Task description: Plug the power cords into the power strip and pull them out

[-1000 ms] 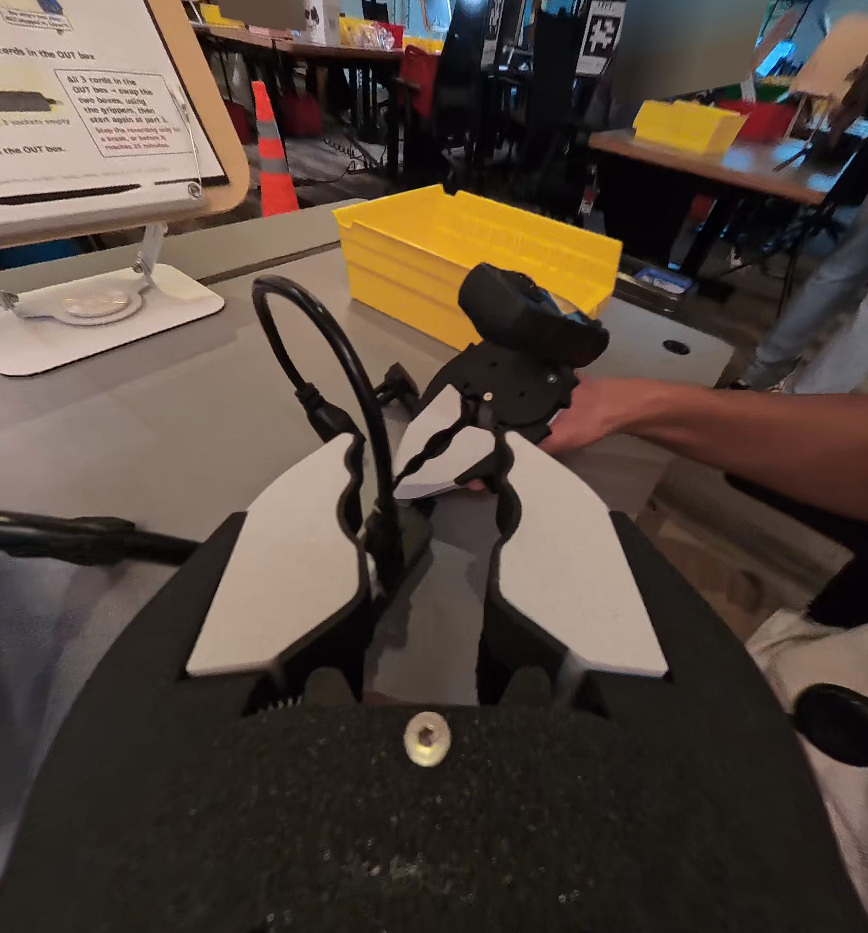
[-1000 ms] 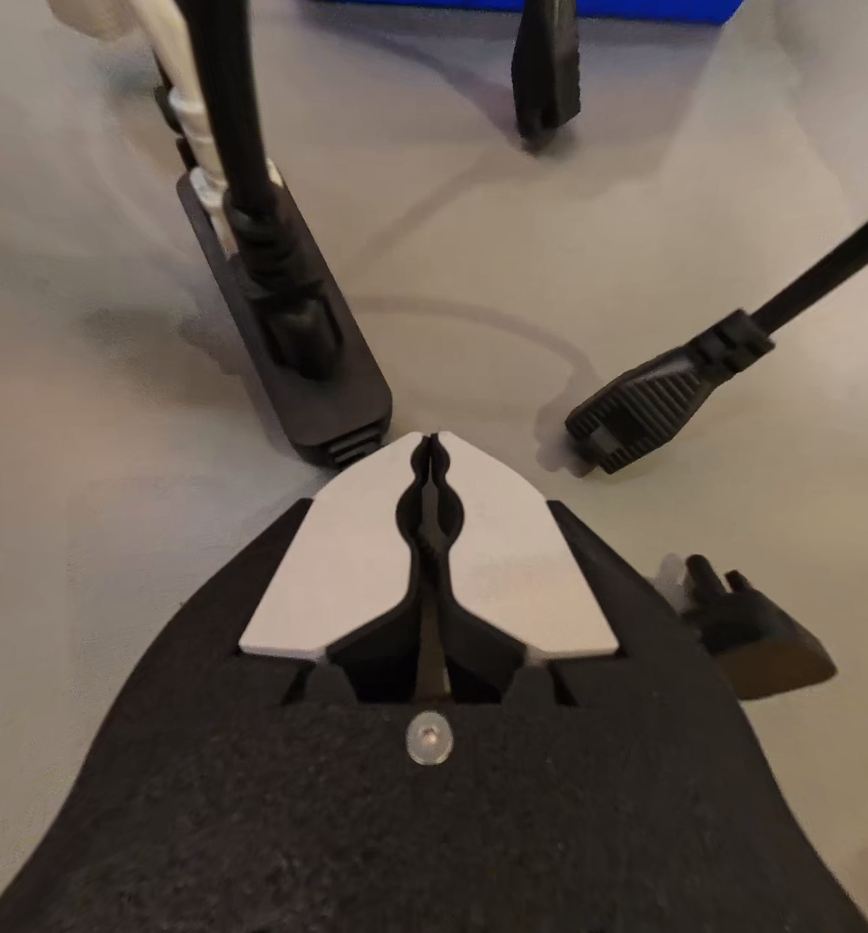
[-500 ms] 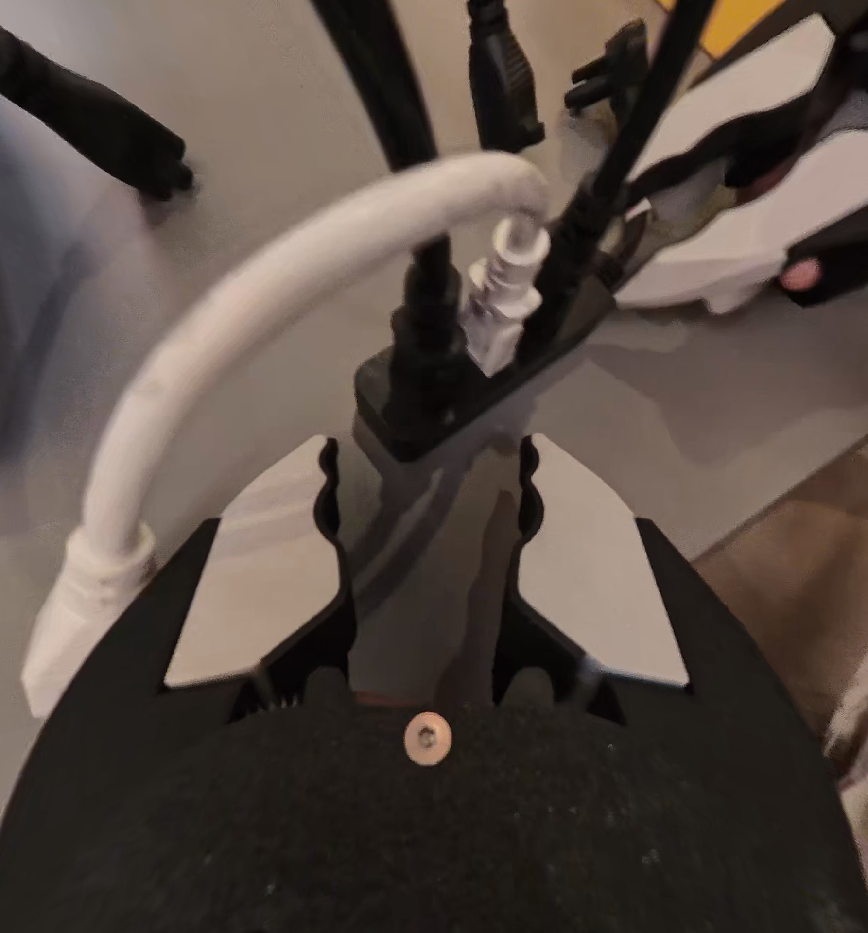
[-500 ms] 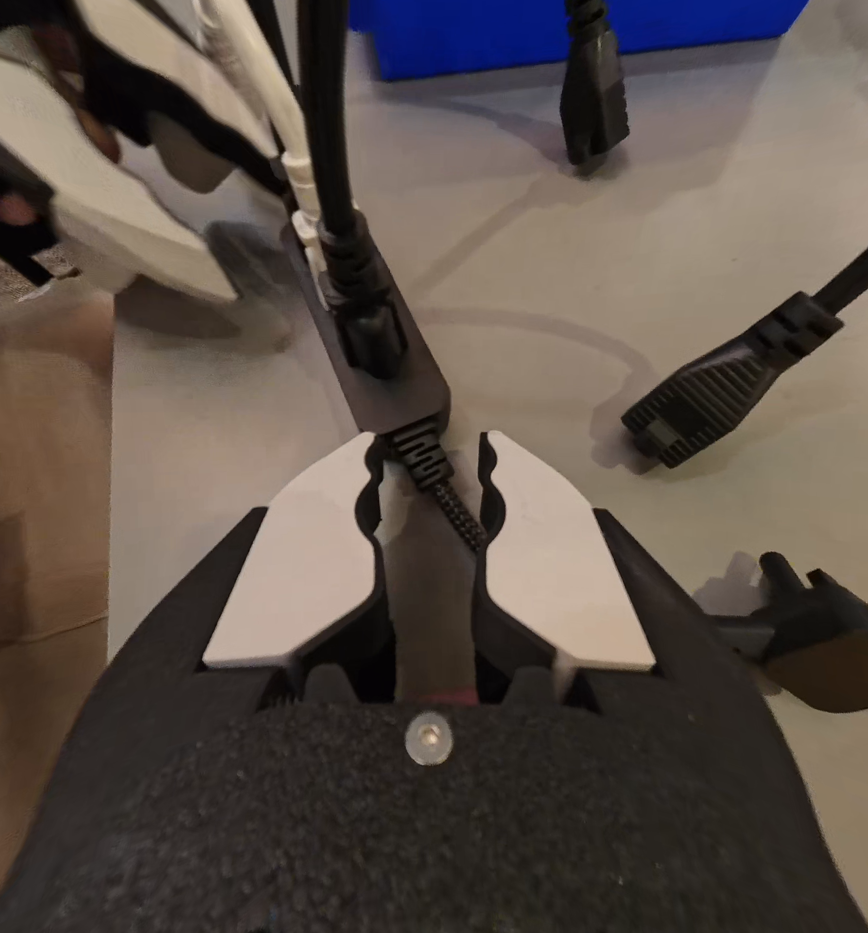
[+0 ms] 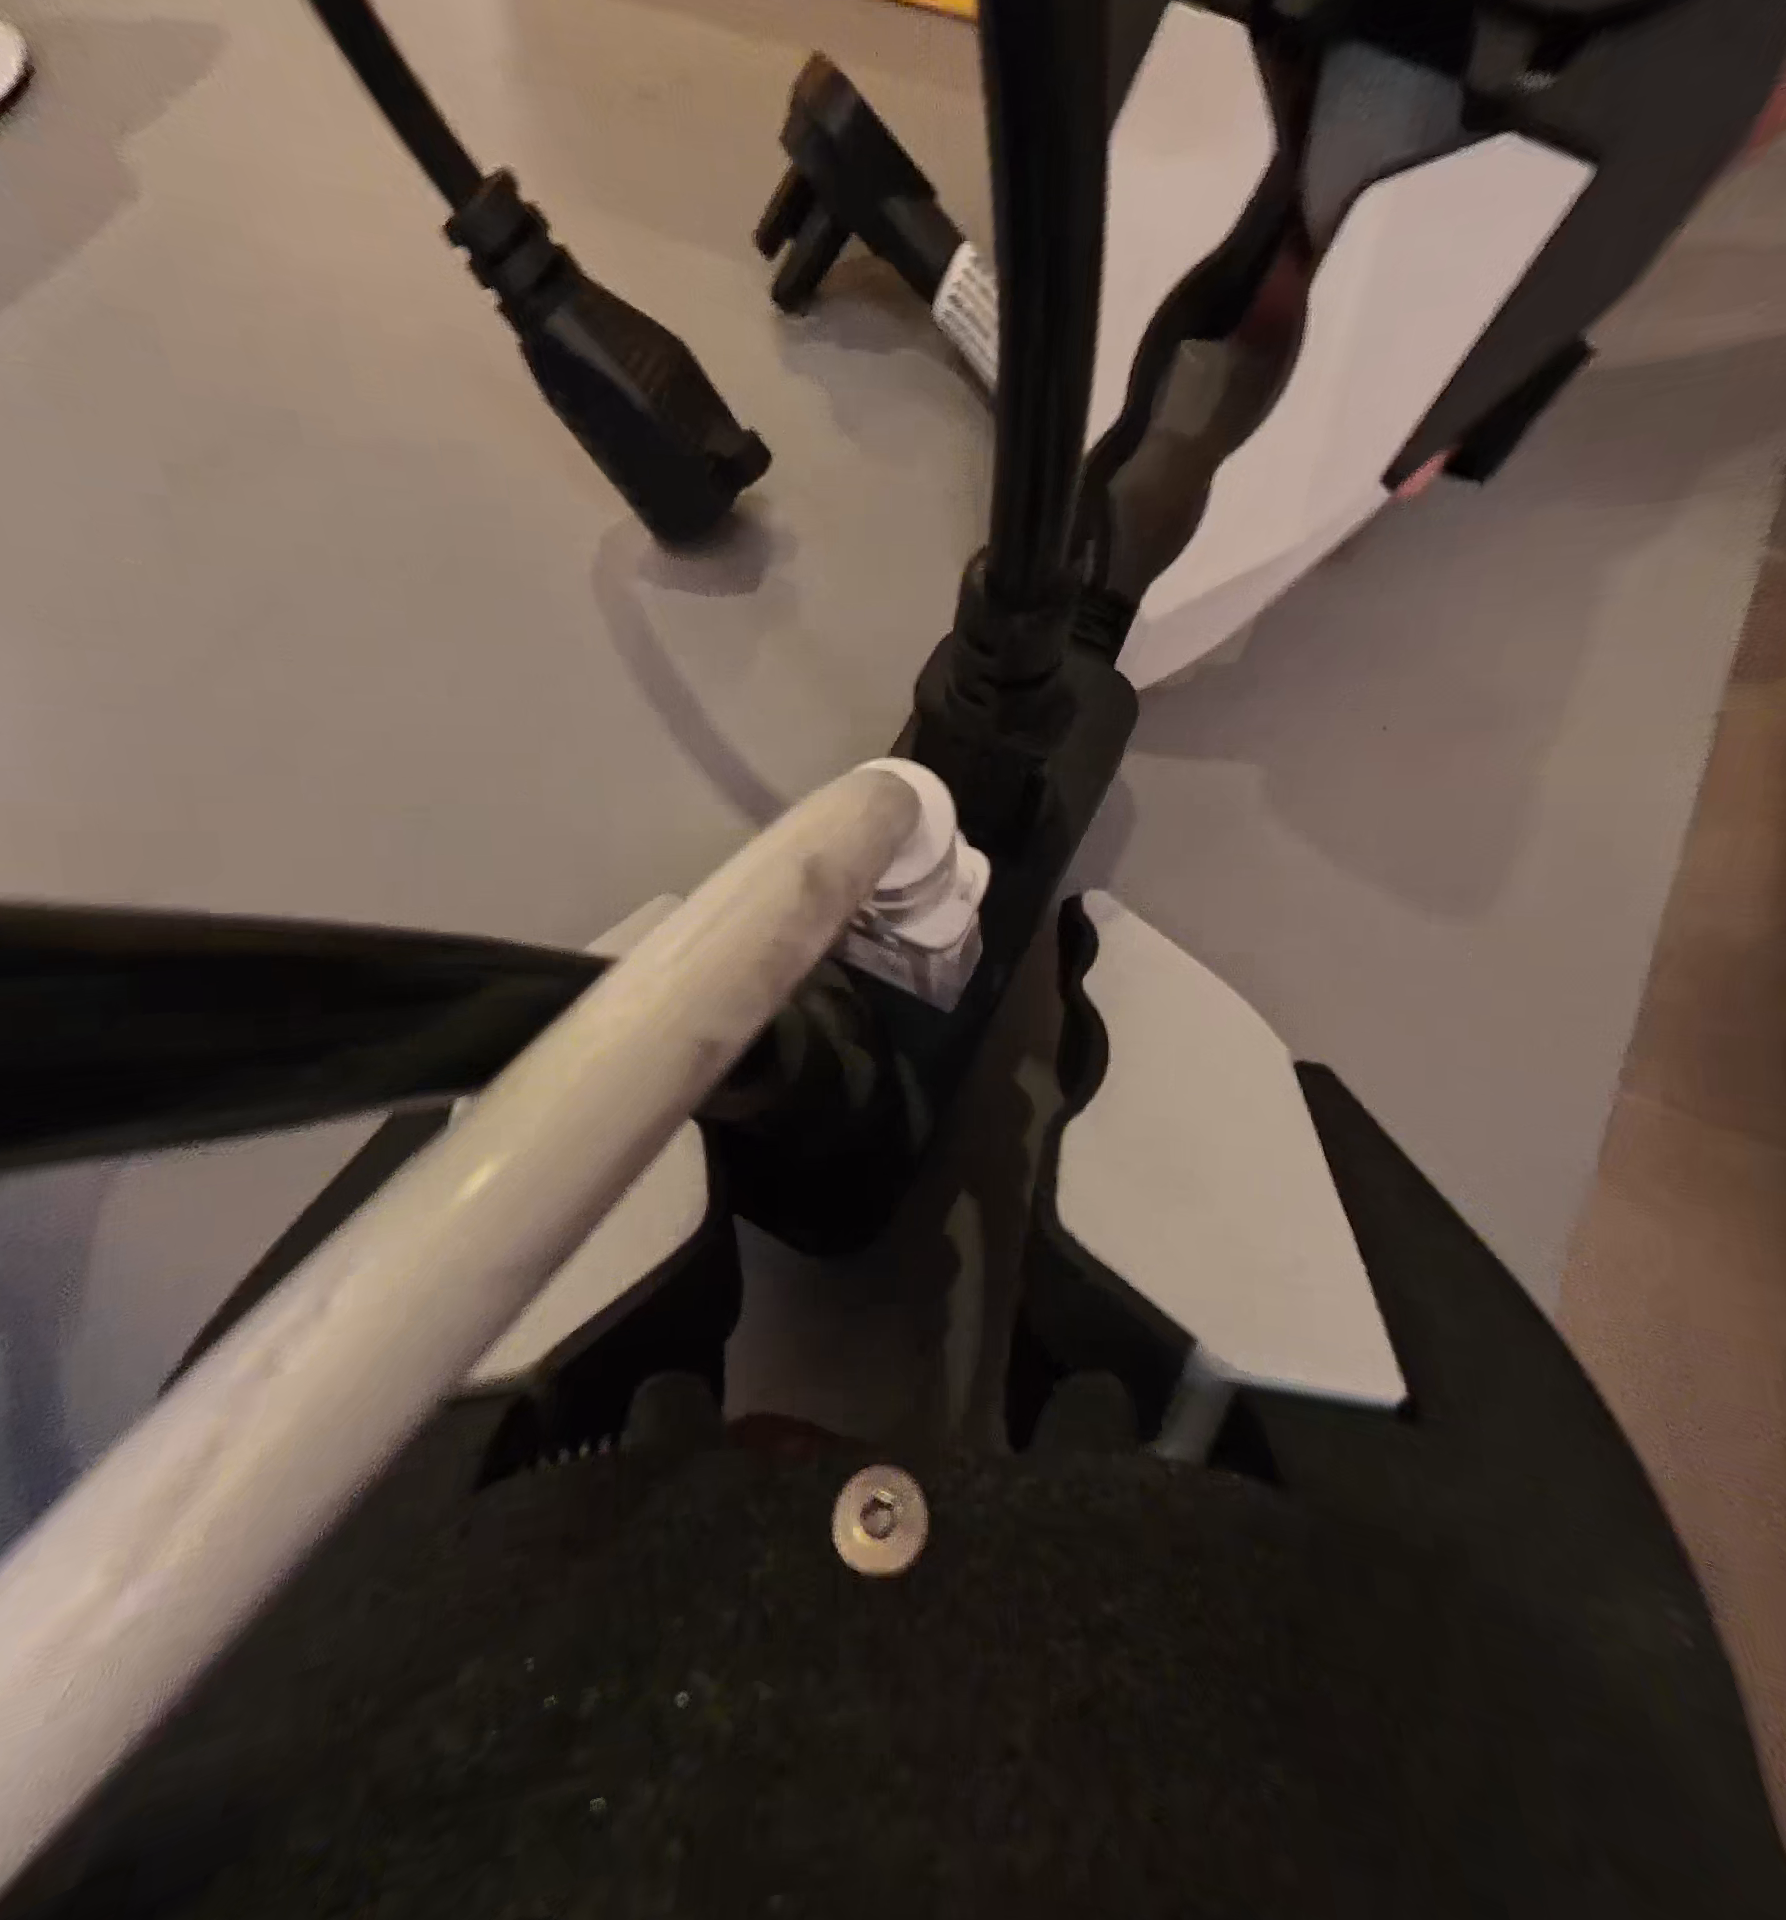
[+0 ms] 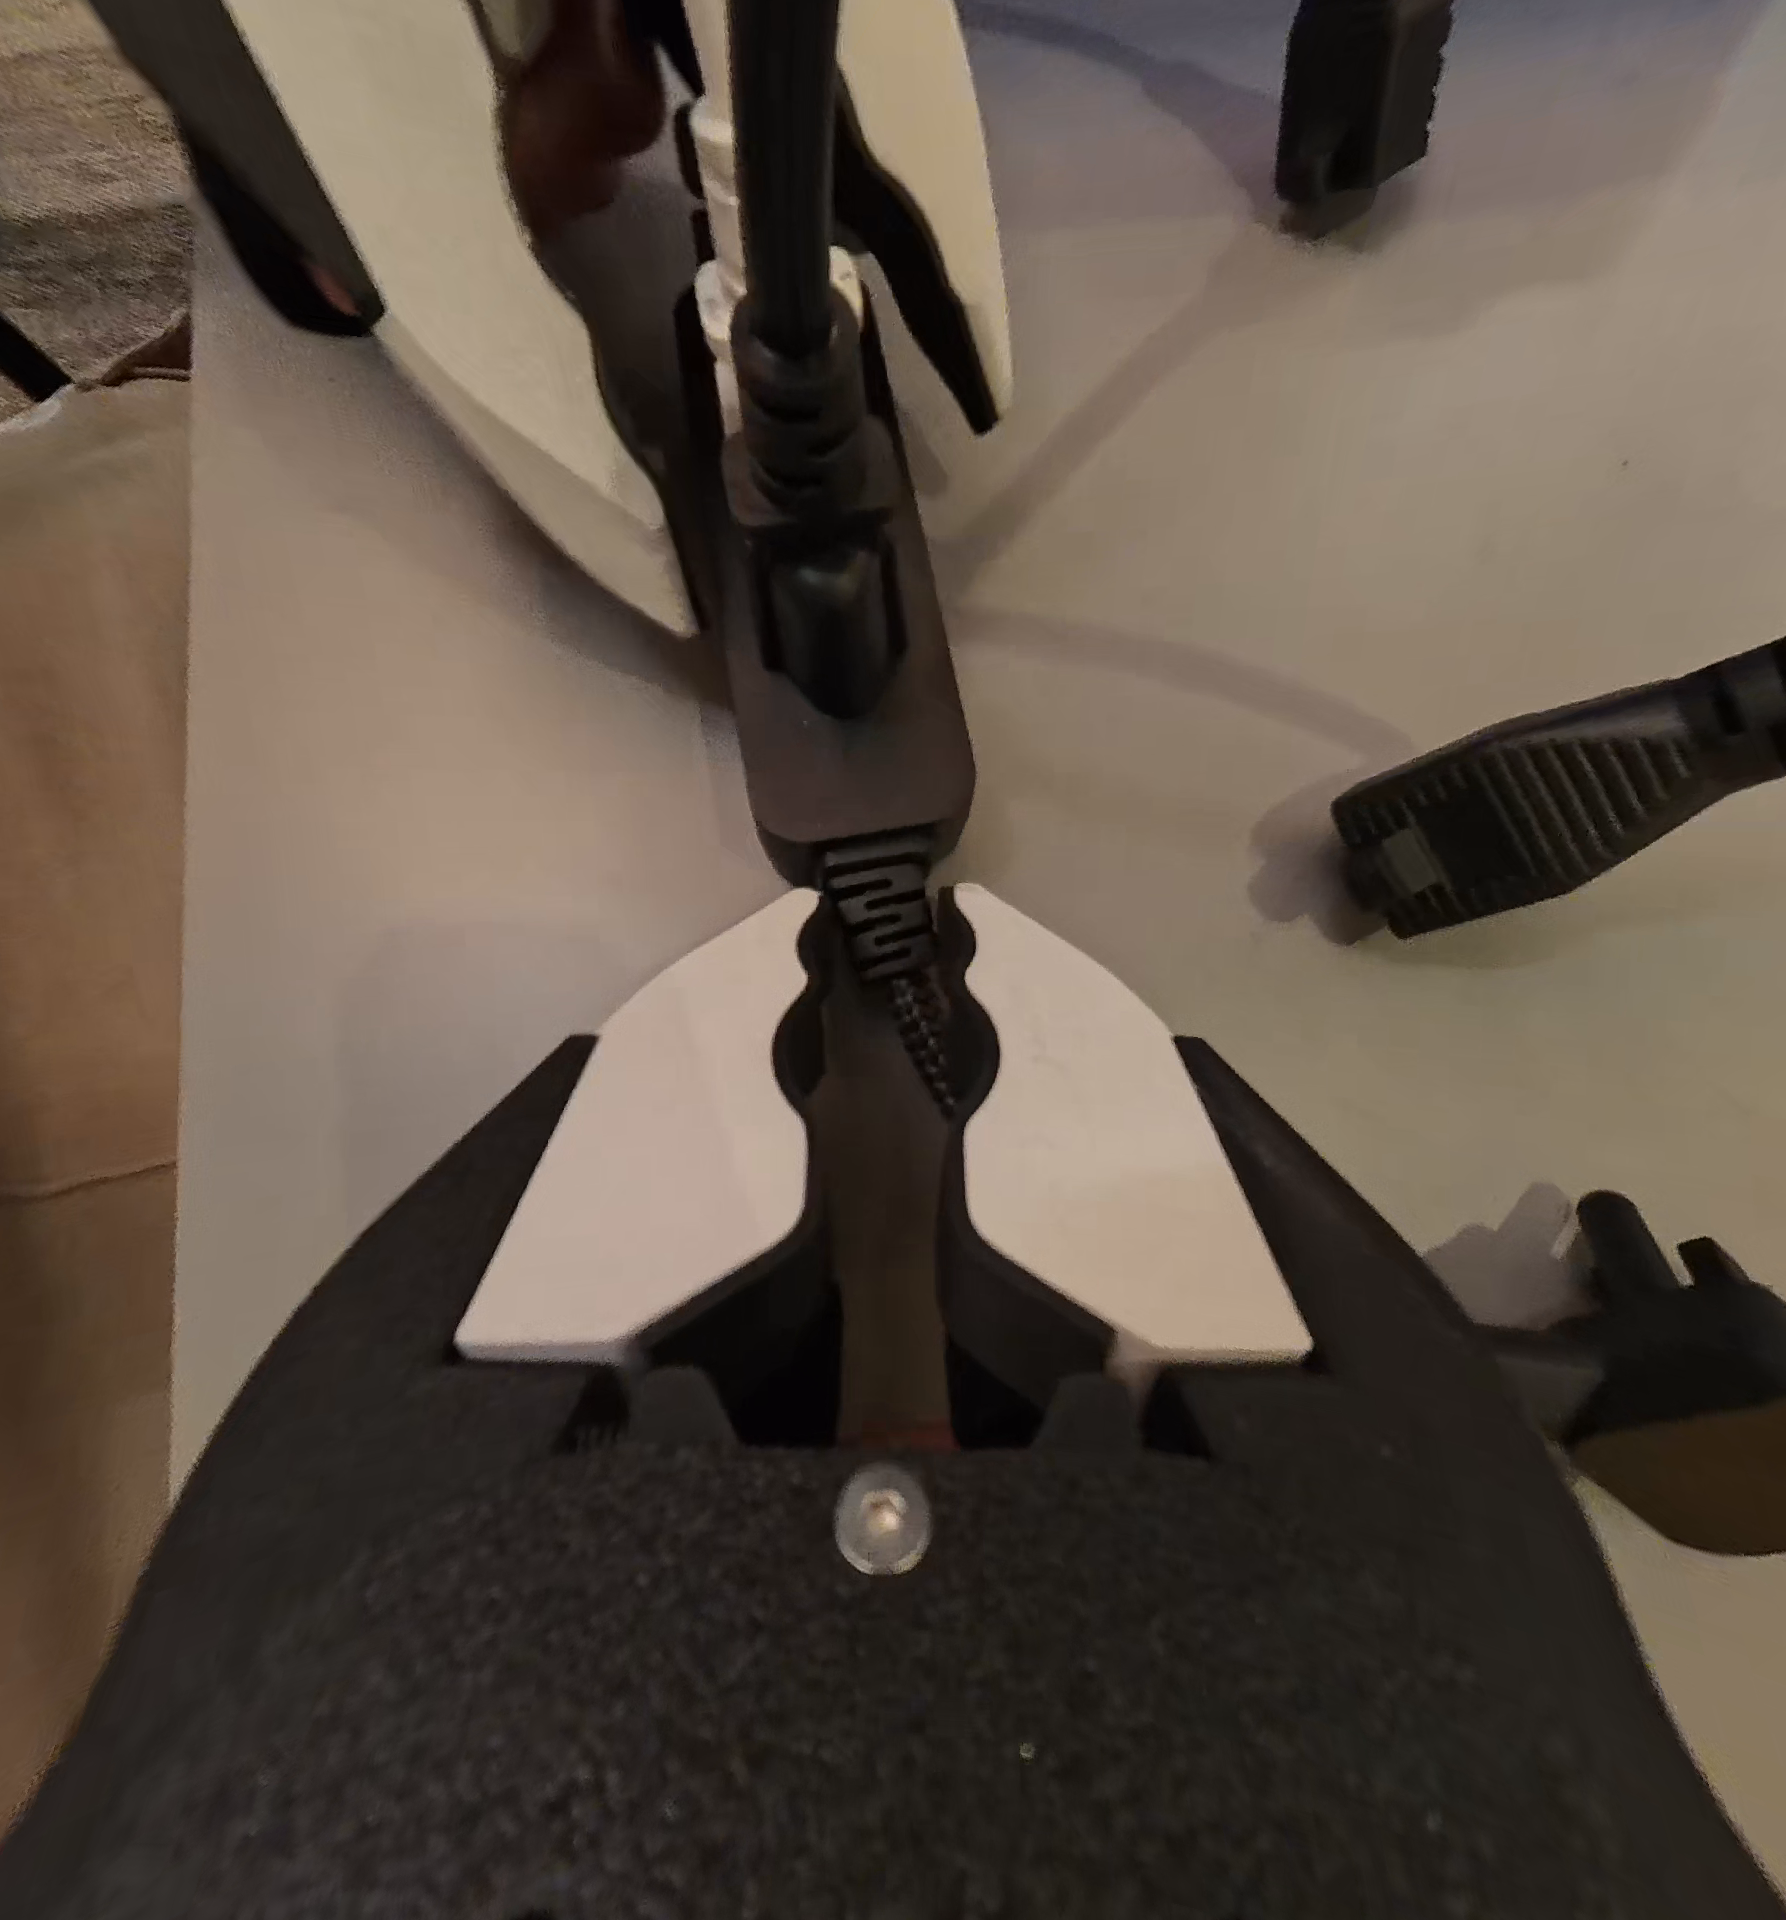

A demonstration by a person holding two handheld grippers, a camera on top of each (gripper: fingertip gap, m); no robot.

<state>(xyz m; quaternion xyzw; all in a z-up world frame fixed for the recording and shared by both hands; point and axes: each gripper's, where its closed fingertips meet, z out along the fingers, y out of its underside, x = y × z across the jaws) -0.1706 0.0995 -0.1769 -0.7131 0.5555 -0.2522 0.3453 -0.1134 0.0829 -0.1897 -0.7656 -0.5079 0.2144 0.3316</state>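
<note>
A black power strip point(image 5: 1034, 790) lies on the grey table point(image 5: 245, 623) with three plugs in it: a black one point(image 5: 1014, 665), a white one point(image 5: 920, 925) and a black one point(image 5: 827, 1122) nearest my left gripper. My left gripper point(image 5: 868, 914) is open, its jaws either side of the strip's end; the white cord point(image 5: 556, 1143) crosses its left finger. In the right wrist view my right gripper point(image 6: 878, 899) is closed in on the strip's own cord point(image 6: 884, 925) at the other end of the strip point(image 6: 858, 769). The left gripper point(image 6: 832, 514) shows beyond.
Loose black plugs lie on the table: two in the left wrist view point(image 5: 640, 405) point(image 5: 847, 177), three in the right wrist view point(image 6: 1554, 810) point(image 6: 1356, 104) point(image 6: 1699, 1382). The table edge point(image 6: 188, 831) runs close beside the strip, with brown floor beyond it. There is about 7 centimetres between the tips of the two grippers.
My left gripper has swung down from the yellow bin and come over the strip's end. My right gripper opened, moved over the strip's cord and narrowed around it.
</note>
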